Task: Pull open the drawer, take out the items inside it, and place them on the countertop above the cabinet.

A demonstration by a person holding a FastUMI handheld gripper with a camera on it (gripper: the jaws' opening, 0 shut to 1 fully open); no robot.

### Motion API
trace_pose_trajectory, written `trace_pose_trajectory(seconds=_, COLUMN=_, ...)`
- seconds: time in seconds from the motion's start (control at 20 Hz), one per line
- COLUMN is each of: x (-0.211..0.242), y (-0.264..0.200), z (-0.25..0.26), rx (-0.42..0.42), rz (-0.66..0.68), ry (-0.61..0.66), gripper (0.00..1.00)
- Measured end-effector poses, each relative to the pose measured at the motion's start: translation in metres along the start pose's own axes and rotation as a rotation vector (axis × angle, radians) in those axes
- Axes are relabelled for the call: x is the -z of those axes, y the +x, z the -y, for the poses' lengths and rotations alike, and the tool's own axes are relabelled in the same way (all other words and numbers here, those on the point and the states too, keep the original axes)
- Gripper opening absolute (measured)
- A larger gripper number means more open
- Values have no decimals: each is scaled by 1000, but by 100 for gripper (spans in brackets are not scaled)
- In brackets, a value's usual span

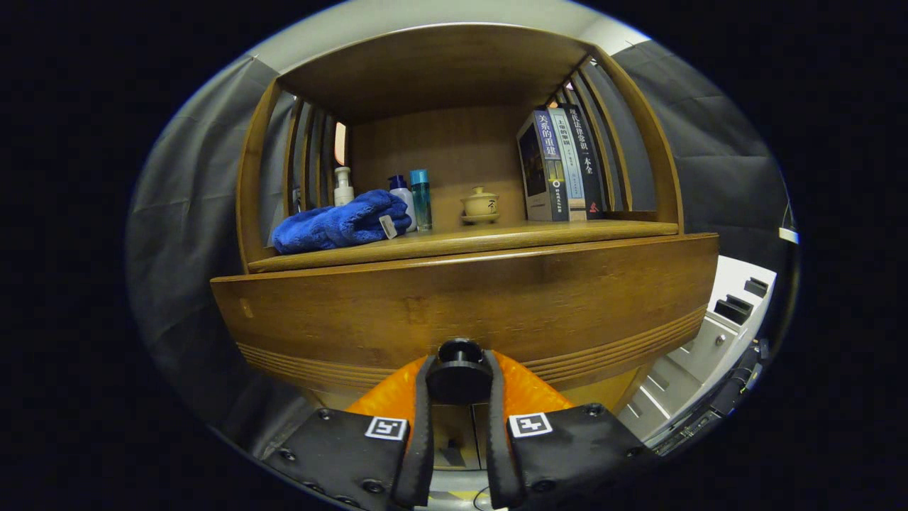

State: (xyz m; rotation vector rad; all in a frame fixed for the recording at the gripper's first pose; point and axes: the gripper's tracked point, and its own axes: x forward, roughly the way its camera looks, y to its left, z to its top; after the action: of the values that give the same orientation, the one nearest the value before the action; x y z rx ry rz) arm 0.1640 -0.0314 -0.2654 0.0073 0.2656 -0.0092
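- Gripping the black drawer knob (460,353): tongs (459,380) closed on it, a finger pressing each side.
- Facing the wooden drawer front (397,312), below the surface (567,231) carrying blue towel (337,226), bottles, books.

One camera, riding on me just behind my jaws, looking forward along them. My gripper (459,376) sits at the bottom of the view, fingers (420,433) closed on the black drawer knob (460,370). Very near the drawer front (454,305), which spans most of the width. Facing the wooden cabinet (461,78) head-on from low, roughly at knob height, tilted slightly up: the tabletop (496,238) above the drawer is seen nearly edge-on, and the underside of the cabinet's top board is visible. Fisheye bends straight edges. A white unit (716,333) shows beyond the drawer's right end.
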Motion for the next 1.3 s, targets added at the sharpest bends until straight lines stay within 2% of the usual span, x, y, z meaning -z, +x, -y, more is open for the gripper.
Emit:
trace_pose_trajectory(seconds=0.65, x=21, y=-95, z=3, rx=-48, rz=-62, ry=-32, gripper=38)
trace_pose_trajectory(seconds=1.0, x=32, y=-124, z=2, rx=-59, rz=-104, ry=-41, gripper=38)
trace_pose_trajectory(seconds=1.3, x=36, y=-131, z=3, rx=-60, rz=-118, ry=-41, gripper=38)
